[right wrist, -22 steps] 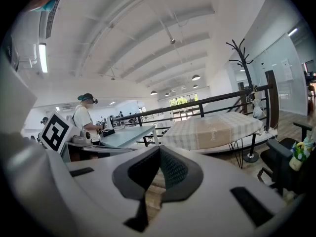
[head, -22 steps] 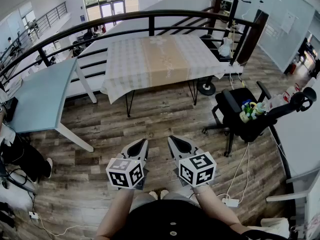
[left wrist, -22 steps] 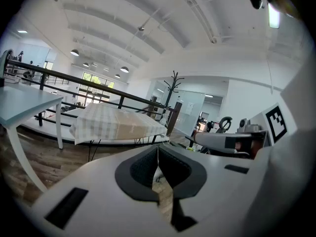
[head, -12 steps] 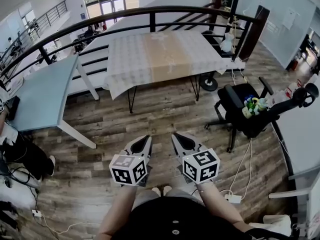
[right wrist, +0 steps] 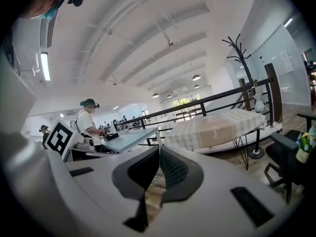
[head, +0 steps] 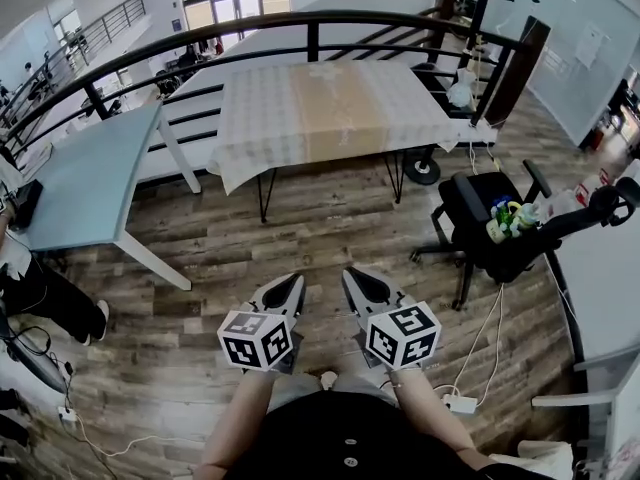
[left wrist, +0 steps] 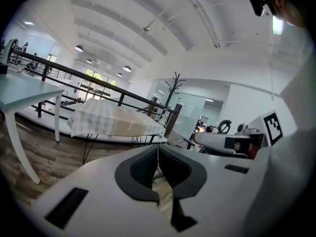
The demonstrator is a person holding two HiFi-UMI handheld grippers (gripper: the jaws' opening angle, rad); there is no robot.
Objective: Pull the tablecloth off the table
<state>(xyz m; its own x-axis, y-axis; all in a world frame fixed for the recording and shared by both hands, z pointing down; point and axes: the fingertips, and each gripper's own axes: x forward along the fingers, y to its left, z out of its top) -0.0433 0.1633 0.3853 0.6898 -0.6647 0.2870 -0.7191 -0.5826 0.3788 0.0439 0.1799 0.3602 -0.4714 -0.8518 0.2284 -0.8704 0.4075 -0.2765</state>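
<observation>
Head view: left claw and right claw, both pinched together and empty, hover side by side, well apart from the tablecloth covering its counter

A checked tablecloth with a tan centre band covers a table beside a black railing. Well apart from it, above wooden floor, the left gripper and right gripper point tableward, side by side.

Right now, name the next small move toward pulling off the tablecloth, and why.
Probably walk closer: the tablecloth lies spread on the table, well beyond the left gripper and right gripper, both shut and empty, so neither can reach its edge.
</observation>
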